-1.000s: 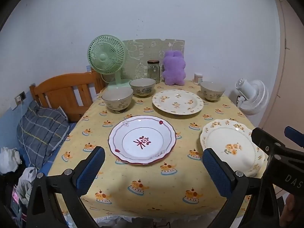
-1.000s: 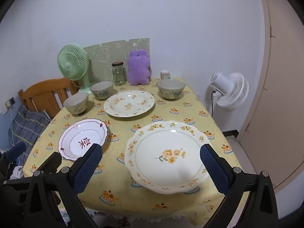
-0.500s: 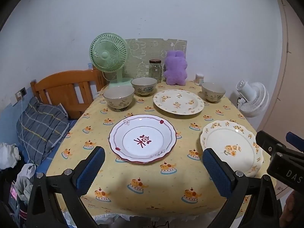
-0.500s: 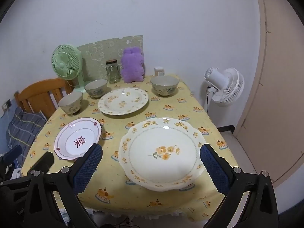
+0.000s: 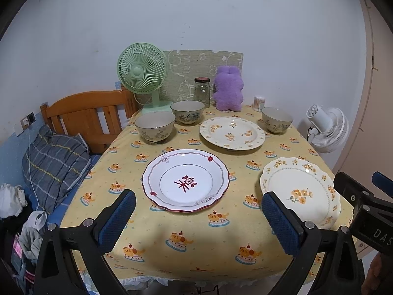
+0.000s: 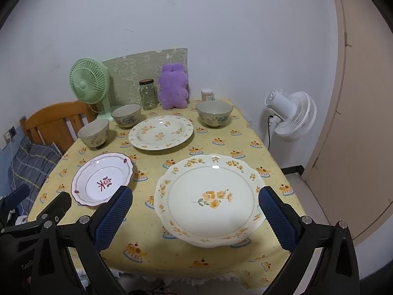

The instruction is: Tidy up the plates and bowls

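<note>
On the yellow tablecloth lie three plates: a red-rimmed white plate [image 5: 185, 180] [image 6: 102, 179], a scalloped plate with orange flowers [image 5: 301, 191] [image 6: 208, 196] at the near right, and a floral plate [image 5: 232, 132] [image 6: 161, 132] farther back. Three beige bowls stand behind them: two at the left [image 5: 155, 125] [image 5: 187, 111] and one at the right [image 5: 277, 120] [image 6: 214, 113]. My left gripper [image 5: 196, 221] hangs open above the near edge, in front of the red-rimmed plate. My right gripper [image 6: 195, 217] is open, over the near part of the scalloped plate. Neither holds anything.
At the table's back stand a green fan [image 5: 142, 73], a glass jar [image 5: 202, 91], a purple plush toy [image 5: 228, 91] and a small container [image 5: 259, 102]. A white fan [image 6: 292, 115] stands right of the table, a wooden bed frame [image 5: 86, 115] left of it.
Both grippers have drawn back and risen a little, so the table looks slightly smaller and farther. Plates and bowls have not moved.
</note>
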### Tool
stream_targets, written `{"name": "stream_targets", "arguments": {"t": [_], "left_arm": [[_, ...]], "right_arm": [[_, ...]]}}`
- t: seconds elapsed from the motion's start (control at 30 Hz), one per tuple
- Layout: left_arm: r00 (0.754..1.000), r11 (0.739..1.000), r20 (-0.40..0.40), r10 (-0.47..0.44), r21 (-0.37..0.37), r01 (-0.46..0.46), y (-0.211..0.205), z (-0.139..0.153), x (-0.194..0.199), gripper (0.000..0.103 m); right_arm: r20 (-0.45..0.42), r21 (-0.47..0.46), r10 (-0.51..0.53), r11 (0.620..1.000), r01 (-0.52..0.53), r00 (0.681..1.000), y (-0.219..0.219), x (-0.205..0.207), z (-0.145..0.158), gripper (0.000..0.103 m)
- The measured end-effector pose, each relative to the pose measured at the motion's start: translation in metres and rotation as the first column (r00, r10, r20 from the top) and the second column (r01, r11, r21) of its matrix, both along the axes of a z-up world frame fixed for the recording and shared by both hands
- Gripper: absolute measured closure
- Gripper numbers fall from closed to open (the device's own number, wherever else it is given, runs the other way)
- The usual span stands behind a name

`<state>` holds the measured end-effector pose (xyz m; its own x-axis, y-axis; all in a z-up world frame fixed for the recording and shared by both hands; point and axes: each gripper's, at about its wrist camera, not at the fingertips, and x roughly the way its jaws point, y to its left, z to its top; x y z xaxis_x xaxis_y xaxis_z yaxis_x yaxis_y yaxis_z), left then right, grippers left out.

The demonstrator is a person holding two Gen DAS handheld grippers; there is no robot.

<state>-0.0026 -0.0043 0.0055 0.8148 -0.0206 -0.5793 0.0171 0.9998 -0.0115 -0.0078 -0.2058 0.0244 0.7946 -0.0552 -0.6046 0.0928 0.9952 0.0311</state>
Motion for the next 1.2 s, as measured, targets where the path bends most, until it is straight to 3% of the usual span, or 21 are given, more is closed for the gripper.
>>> {"name": "stream_targets", "arguments": {"t": [1.2], "left_arm": [[1.000,1.000,0.001,0.010,0.004,-0.010,-0.0080,-0.0017,-0.0003,0.003]], "right_arm": [[0.004,-0.007,0.037,0.999,-0.037,0.999,-0.0007,0.0014,-0.0031,0.000]]}}
